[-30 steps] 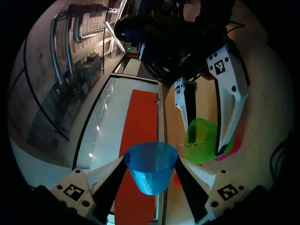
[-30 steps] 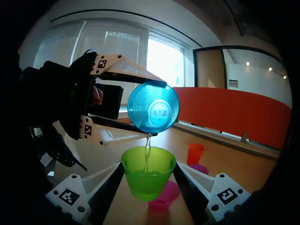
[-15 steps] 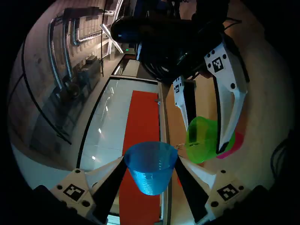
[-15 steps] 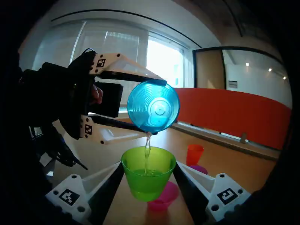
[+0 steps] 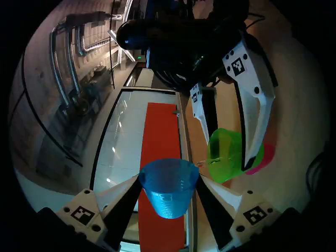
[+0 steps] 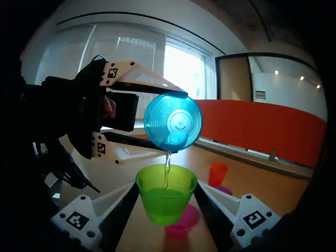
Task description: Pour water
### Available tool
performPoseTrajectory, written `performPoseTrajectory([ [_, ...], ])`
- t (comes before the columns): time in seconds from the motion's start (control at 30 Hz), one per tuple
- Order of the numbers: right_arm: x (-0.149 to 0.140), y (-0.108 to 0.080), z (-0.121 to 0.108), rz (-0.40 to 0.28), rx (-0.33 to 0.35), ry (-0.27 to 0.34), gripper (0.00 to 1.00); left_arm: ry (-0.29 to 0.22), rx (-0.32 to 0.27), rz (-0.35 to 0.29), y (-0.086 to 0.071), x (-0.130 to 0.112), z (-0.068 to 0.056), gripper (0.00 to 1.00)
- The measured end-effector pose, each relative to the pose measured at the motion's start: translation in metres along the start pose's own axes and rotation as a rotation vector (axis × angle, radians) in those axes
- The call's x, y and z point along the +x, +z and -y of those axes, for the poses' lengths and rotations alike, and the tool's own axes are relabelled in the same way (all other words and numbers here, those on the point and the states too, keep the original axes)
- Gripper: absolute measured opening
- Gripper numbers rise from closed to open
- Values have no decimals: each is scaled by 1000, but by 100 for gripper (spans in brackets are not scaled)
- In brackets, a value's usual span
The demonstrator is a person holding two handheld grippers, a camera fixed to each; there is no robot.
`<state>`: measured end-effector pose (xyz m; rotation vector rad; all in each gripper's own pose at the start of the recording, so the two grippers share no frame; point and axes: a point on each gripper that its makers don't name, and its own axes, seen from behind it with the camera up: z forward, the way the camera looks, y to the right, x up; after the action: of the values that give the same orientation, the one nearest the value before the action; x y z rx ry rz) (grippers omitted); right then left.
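The left gripper (image 5: 168, 181) clamps the tipped blue cup (image 6: 172, 122) at 12 o'clock from the green cup (image 6: 166, 199), and a thin water stream (image 6: 166, 167) falls into it. The right gripper (image 5: 229, 153) grips the green cup upright, with an orange cup (image 6: 218, 173) at its 2 o'clock.

No words, brands or numbers legible anywhere.

Square black-and-white coded tags, no letters:
- on left gripper (image 5: 169, 179), lower left and lower right of left gripper view
- on right gripper (image 6: 166, 185), lower left and lower right of right gripper view, one each side of green cup (image 6: 166, 193)
- same tags on the farther gripper in each view

Smiley-face mark on base of blue cup (image 6: 172, 128), centre frame.

Pale wall plate (image 6: 260, 94), upper right: too small to read.

Small green lit sign (image 5: 137, 53), upper centre: unreadable.
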<state>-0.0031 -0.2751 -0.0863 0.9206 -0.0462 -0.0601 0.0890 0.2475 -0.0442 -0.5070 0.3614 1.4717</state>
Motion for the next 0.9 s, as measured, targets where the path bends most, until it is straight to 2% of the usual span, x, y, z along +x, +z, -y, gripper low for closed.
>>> performPoseTrajectory([
  [0.9, 8, 2, 0, -13, -5, -5, 91, 88, 13, -5, 3, 3, 5, 87],
])
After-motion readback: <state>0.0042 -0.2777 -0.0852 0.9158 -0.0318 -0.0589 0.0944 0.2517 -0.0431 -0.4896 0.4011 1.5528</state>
